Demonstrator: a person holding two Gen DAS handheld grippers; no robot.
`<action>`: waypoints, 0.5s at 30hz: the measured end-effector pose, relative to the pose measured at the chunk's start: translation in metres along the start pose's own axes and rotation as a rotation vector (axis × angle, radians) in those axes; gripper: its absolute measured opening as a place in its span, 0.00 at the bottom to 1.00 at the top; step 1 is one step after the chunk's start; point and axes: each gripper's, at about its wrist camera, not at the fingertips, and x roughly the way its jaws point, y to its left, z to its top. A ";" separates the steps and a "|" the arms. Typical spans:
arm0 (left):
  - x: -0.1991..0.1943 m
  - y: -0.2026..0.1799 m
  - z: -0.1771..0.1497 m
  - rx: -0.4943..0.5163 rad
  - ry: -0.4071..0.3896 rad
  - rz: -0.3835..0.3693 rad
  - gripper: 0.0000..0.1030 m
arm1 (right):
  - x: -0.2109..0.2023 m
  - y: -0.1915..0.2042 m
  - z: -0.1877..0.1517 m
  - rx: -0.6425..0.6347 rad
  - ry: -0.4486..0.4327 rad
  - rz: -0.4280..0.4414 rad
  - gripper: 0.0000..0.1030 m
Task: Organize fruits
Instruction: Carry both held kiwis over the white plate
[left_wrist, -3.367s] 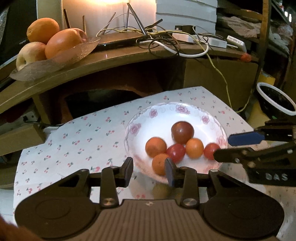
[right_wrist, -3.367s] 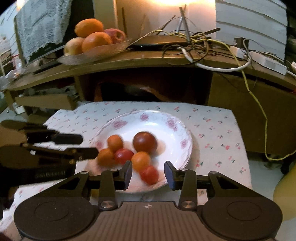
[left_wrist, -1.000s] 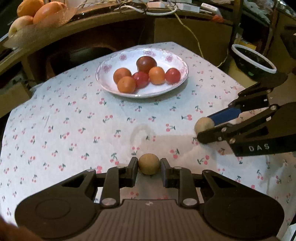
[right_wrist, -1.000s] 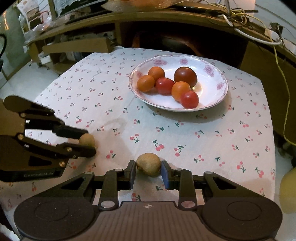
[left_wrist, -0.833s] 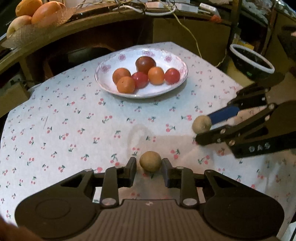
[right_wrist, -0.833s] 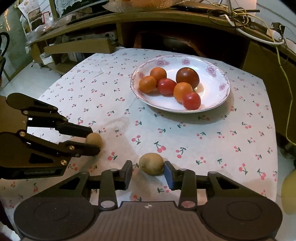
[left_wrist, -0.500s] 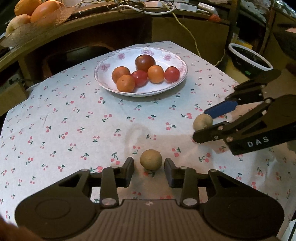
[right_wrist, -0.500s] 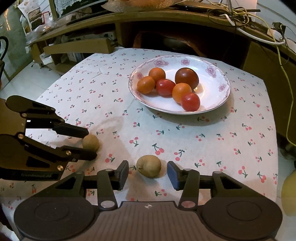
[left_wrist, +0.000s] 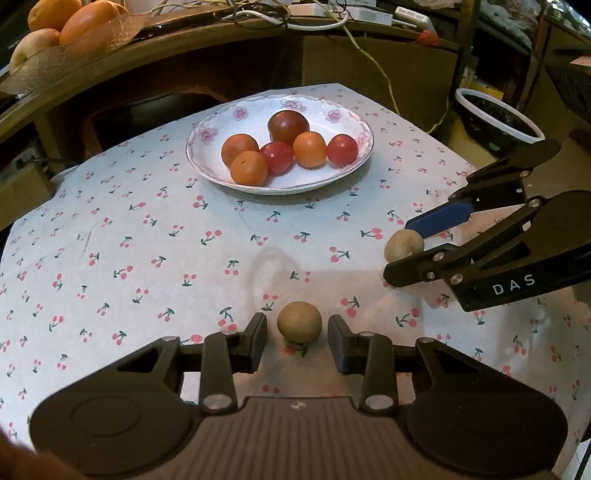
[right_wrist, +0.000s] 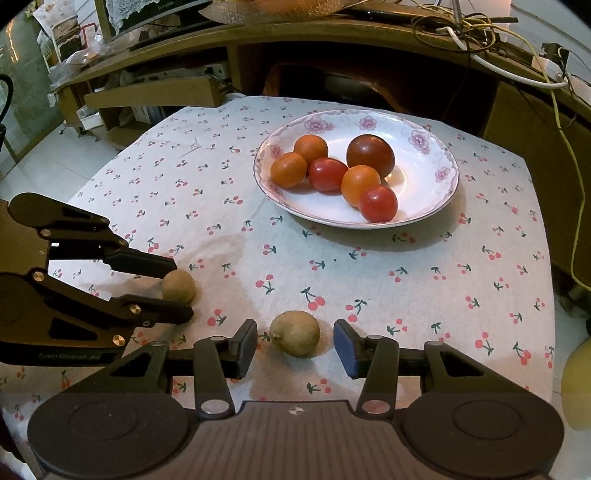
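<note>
Two brown fruits (left_wrist: 299, 322) (right_wrist: 294, 333) now lie released on the worktop (left_wrist: 147, 236), both claws (left_wrist: 297, 338) (right_wrist: 294, 341) having spread open, so placing looks finished.

Wide bare cloth (left_wrist: 129, 236) between plate (left_wrist: 207, 166) and both grippers, open for passing. Only two brown fruits low on it: one (left_wrist: 299, 322) between spread jaws of left gripper (left_wrist: 297, 338), other (right_wrist: 294, 333) between spread jaws of right gripper (right_wrist: 295, 343). Behind plate, desk edge (left_wrist: 184, 48) closing far side.
</note>
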 end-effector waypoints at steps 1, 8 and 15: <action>0.000 0.000 0.000 -0.001 0.000 0.000 0.40 | 0.000 0.000 0.000 0.000 0.000 -0.001 0.46; -0.001 -0.004 0.004 0.008 0.002 0.009 0.31 | -0.001 -0.001 0.001 0.006 0.003 -0.017 0.30; -0.009 -0.004 0.017 0.007 -0.041 0.017 0.31 | -0.003 0.003 0.006 0.005 -0.007 -0.018 0.29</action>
